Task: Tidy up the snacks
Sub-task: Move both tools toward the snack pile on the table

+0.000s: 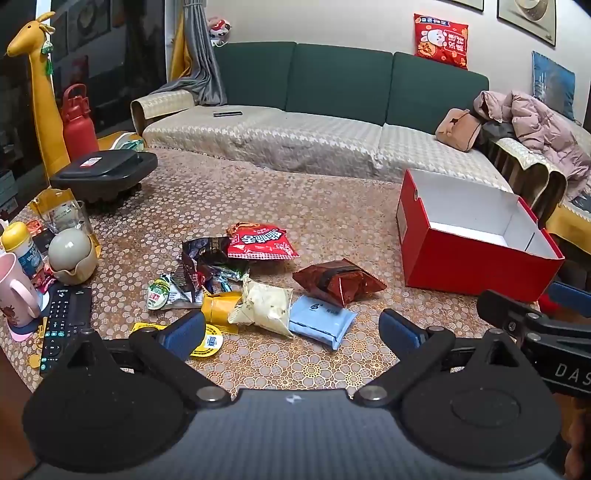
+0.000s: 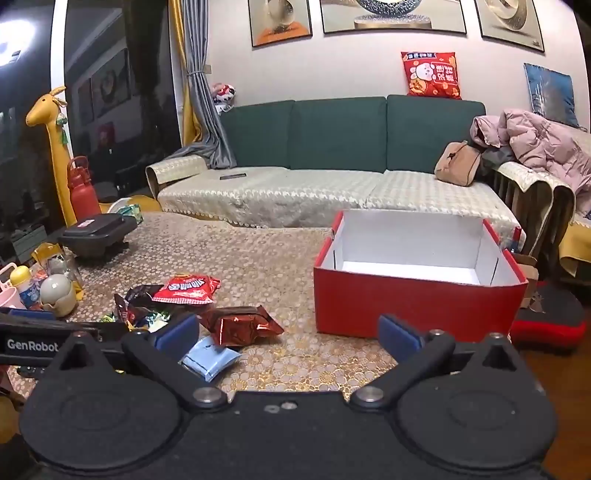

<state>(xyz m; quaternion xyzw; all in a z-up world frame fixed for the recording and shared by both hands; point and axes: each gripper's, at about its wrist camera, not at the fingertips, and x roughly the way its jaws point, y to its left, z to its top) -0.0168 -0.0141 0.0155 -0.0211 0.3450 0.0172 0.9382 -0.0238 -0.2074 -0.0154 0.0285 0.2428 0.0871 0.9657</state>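
While right view hides it | left view shows remote (image 1: 64, 325) | beside mug (image 1: 14, 291)

You face loose snack packets (image 1: 258, 280) heaped left on the patterned surface (image 1: 258, 206); an open, empty red box (image 1: 472, 236) sits upright, right.

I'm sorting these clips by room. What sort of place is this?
Most likely a home living room: a green sofa with a coat thrown on it, framed pictures on the wall, and a low table with snack packets and a TV remote.
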